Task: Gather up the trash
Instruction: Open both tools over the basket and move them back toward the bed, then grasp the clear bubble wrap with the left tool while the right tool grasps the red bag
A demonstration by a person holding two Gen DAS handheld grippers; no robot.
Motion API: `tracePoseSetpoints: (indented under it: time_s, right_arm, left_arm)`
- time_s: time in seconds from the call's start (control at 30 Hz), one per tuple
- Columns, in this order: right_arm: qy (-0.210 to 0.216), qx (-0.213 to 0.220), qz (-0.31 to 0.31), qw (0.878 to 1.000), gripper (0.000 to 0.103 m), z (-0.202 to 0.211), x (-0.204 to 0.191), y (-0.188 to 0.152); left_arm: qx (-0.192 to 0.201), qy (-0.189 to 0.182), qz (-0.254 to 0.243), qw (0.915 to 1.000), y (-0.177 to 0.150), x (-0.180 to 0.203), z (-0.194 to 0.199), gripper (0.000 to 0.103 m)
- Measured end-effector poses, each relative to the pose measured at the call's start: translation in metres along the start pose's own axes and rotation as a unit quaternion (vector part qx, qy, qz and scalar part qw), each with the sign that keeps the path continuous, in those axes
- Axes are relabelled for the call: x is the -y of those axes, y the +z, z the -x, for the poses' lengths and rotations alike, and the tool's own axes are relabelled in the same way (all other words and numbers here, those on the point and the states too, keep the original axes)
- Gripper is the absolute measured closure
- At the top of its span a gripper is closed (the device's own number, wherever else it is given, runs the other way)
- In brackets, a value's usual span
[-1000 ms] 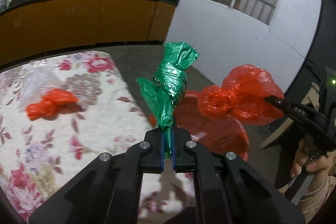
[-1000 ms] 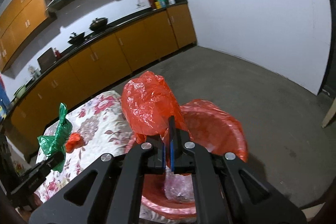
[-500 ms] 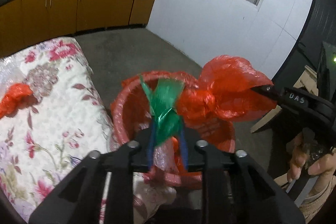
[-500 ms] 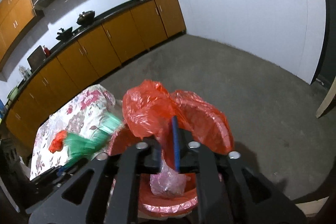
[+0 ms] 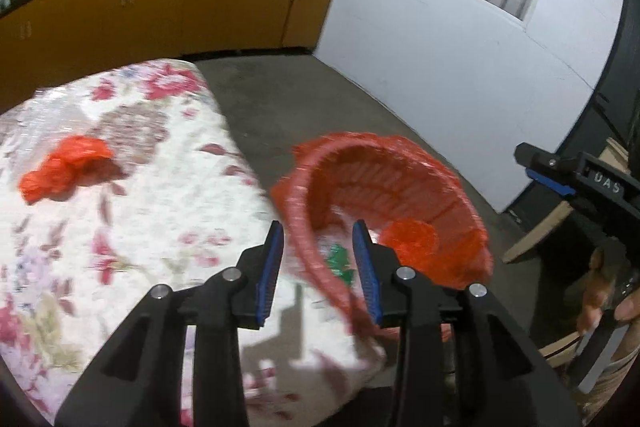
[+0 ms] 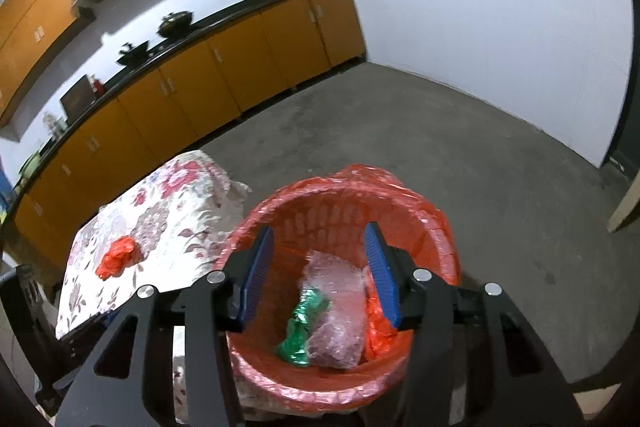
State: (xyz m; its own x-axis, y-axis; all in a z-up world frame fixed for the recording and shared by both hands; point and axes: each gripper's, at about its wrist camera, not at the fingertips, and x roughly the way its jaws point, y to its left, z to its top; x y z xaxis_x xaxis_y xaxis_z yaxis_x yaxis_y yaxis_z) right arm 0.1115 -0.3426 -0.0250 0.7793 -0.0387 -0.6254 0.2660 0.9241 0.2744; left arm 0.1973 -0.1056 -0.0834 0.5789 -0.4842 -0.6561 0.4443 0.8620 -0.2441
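Note:
A red basket lined with a red bag (image 6: 432, 211) (image 5: 452, 187) stands off the table's right edge. Inside lie a green plastic wrapper (image 6: 304, 323) (image 5: 338, 261), a clear bubble-wrap wad (image 6: 340, 303) and a red plastic bag (image 6: 378, 323) (image 5: 412, 243). My right gripper (image 6: 318, 239) hovers over the basket, jaws opening, with nothing between them. Over the basket's near rim, my left gripper (image 5: 318, 231) is also opening and holds nothing. One crumpled red bag (image 5: 64, 167) (image 6: 118, 257) remains on the floral tablecloth (image 5: 160, 211).
The right gripper (image 5: 552, 171) and the hand holding it show at the right of the left wrist view. Orange cabinets (image 6: 224, 83) with a black counter line the far wall. Grey floor (image 6: 460, 143) lies beyond the basket. A pale wooden piece (image 5: 536, 235) leans at the right.
Both grippers opened. The green wrapper left my left gripper and the red bag left my right one, and both now lie in the basket. My left gripper moved down toward the basket.

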Motion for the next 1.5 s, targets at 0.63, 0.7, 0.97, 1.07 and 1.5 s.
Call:
tracePoseSetpoints:
  time_s: [0.63, 0.7, 0.97, 1.07, 1.5]
  right_arm:
    - [0.172, -0.062, 0.152, 0.971, 0.054, -0.072, -0.215, -0.022]
    - [0.178, -0.071, 0.163, 0.968, 0.054, -0.085, -0.234, -0.026]
    - [0.191, -0.103, 0.199, 0.956, 0.049, -0.153, -0.302, -0.048]
    - [0.187, -0.108, 0.205, 0.955, 0.047, -0.176, -0.317, -0.051]
    - [0.199, -0.153, 0.249, 0.935, 0.085, -0.223, -0.328, -0.080]
  left_arm:
    - [0.083, 0.224, 0.118, 0.9640, -0.026, -0.190, 0.113, 0.049]
    - [0.093, 0.241, 0.131, 0.9571, -0.028, -0.207, 0.124, 0.047]
    - [0.109, 0.276, 0.163, 0.9407, -0.027, -0.252, 0.138, 0.046]
    - [0.110, 0.280, 0.172, 0.9381, -0.024, -0.266, 0.137, 0.046]
    - [0.102, 0.272, 0.162, 0.9429, 0.005, -0.289, 0.103, 0.046]
